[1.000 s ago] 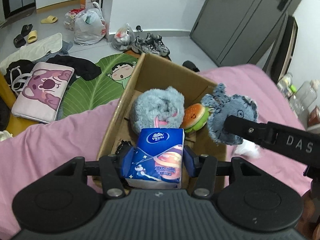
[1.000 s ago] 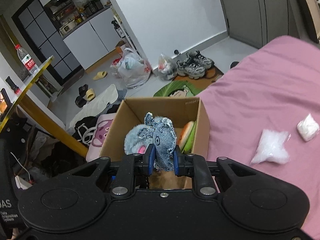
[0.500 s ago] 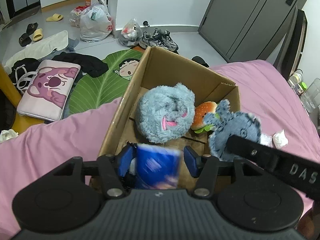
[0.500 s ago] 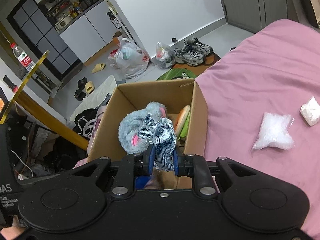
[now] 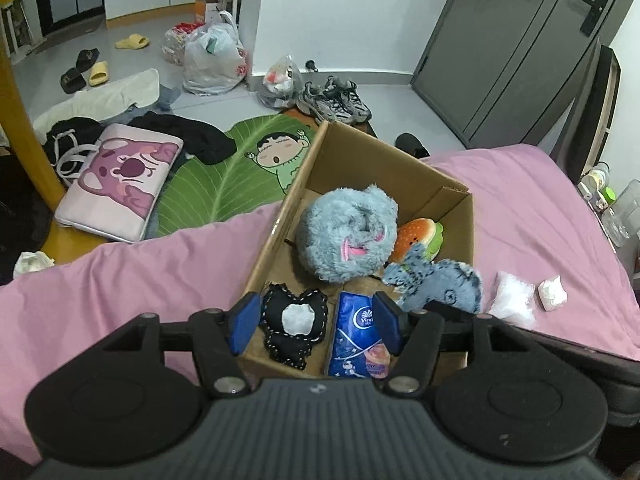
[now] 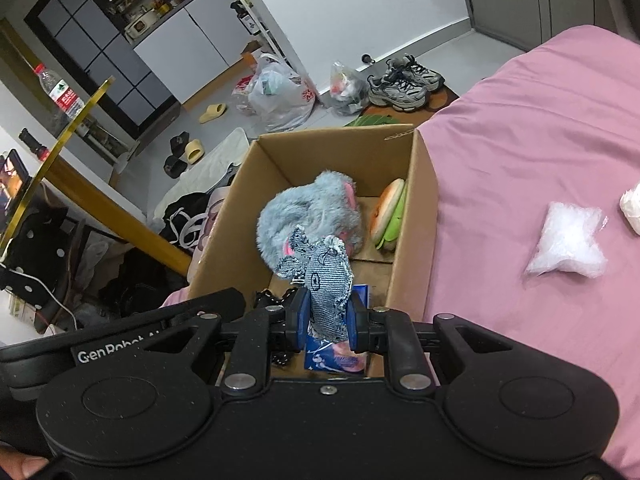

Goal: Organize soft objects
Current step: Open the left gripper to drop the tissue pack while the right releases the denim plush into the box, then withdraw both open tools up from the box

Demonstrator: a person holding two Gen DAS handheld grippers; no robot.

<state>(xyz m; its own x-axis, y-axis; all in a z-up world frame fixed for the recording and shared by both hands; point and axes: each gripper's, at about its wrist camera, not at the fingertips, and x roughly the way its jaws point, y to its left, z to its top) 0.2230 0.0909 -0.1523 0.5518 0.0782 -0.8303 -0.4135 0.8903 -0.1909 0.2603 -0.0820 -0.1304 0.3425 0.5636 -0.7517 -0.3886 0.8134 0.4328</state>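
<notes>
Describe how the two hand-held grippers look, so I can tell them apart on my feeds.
Both are matte black plastic with blue pads and silver screws. The left hand-held gripper has a ribbed grey-black body; the right hand-held gripper has a smooth speckled body. White "GenRobot" lettering marks the left one's side.

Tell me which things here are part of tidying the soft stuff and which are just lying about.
Part of the job:
cardboard box
fluffy blue plush
burger plush
black heart cushion
Vinda tissue pack
denim elephant toy, clamped in the right hand-held gripper

Just lying about:
sneakers
plastic bags
slippers
leaf rug
</notes>
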